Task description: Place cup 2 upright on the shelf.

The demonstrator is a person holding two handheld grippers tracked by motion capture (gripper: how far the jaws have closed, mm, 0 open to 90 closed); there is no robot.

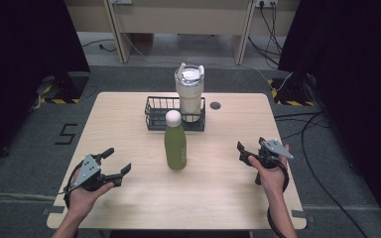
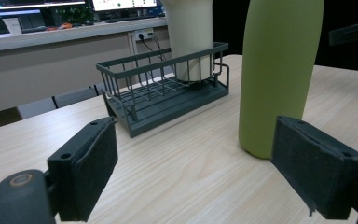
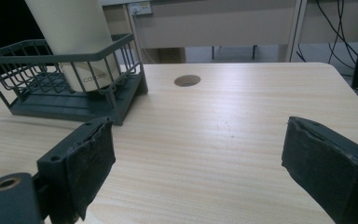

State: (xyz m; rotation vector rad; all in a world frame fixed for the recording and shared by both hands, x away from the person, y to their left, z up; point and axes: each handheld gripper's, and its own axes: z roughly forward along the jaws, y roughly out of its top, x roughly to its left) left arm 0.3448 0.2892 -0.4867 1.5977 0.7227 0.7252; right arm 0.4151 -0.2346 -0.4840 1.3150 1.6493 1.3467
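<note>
I have the green bottle point(image 1: 175, 144) standing upright near the middle of the counter point(image 1: 218, 198), white cap on top, with bare wood all around its base. Behind it, touching nothing of it as far as I can tell, sits the dark wire basket point(image 1: 155, 115), and the cream tumbler point(image 1: 189, 91) stands in the basket's right end, against its right wall.

My left gripper point(image 1: 114, 161) hangs low over the counter's near-left part, well to the left of the bottle. Its fingers point(image 2: 88, 163) are spread apart with nothing between them; in the left gripper view the bottle point(image 2: 277, 70) rises just beyond the right-hand finger, not touched by it. The basket point(image 2: 163, 93) lies farther off on that view's left, with a clear strip of wood in between.

My right gripper point(image 1: 245, 151) sits near the counter's right edge, well apart from the bottle. Its fingers point(image 3: 84, 163) are also parted and empty, pointing across open wood toward the small round hole point(image 3: 187, 80) in the counter and the basket's point(image 3: 56, 100) corner. A sliver of green shows at the far left bottom of that view.

Between the two grippers the near half of the counter is free except for the bottle. The right hand is close to the right edge; the left has more margin.
</note>
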